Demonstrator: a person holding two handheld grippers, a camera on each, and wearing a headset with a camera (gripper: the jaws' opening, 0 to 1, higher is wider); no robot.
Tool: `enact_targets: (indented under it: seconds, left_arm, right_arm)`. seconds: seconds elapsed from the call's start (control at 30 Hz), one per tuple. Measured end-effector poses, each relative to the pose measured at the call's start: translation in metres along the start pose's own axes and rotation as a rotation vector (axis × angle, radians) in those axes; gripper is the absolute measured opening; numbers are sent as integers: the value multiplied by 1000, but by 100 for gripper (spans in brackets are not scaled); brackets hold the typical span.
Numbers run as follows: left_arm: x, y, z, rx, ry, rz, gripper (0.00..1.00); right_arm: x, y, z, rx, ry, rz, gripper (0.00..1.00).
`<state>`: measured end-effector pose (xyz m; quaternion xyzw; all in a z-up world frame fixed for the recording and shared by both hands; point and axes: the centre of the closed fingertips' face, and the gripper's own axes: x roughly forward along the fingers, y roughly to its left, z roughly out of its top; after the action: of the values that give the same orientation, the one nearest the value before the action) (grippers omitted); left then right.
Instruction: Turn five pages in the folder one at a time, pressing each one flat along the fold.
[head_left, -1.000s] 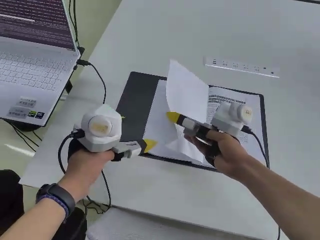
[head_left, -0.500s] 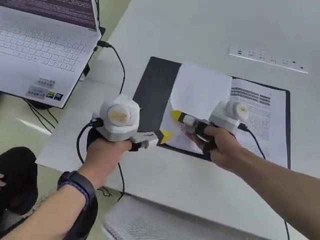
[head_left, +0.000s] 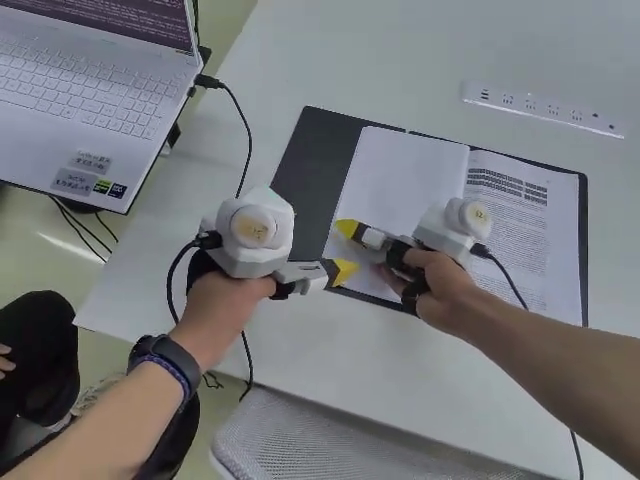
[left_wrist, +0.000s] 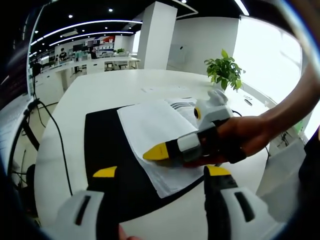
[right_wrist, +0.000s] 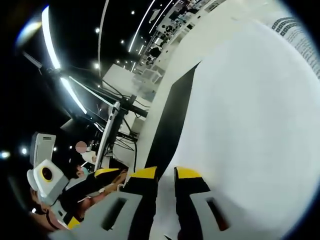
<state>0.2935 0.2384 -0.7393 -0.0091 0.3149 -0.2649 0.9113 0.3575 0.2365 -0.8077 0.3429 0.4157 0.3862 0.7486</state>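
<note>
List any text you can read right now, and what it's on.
Printed page in the folder: heading block and body lines, too small to read.
Laptop: screen lines, keys and stickers blurred, unreadable.
Power strip: marks too small to read.
No text can be quoted.

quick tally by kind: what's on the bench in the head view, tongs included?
Laptop: 1
Folder: 1
Open pages: 2, blank page and printed page
Power strip: 1
Tongs: 2, left tongs and right tongs
Total: 7
</note>
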Motion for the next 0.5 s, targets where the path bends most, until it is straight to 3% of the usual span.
enact_targets:
  seconds: [0.37,0.5]
  left_arm:
    - [15,-2,7,12,-4,-25,58]
    - [19,-1,9,20,-11,-24,56]
  right_arm:
    - [-4,14,0,9,6,83,36]
    - [-11,19,6,-5,-9,111,37]
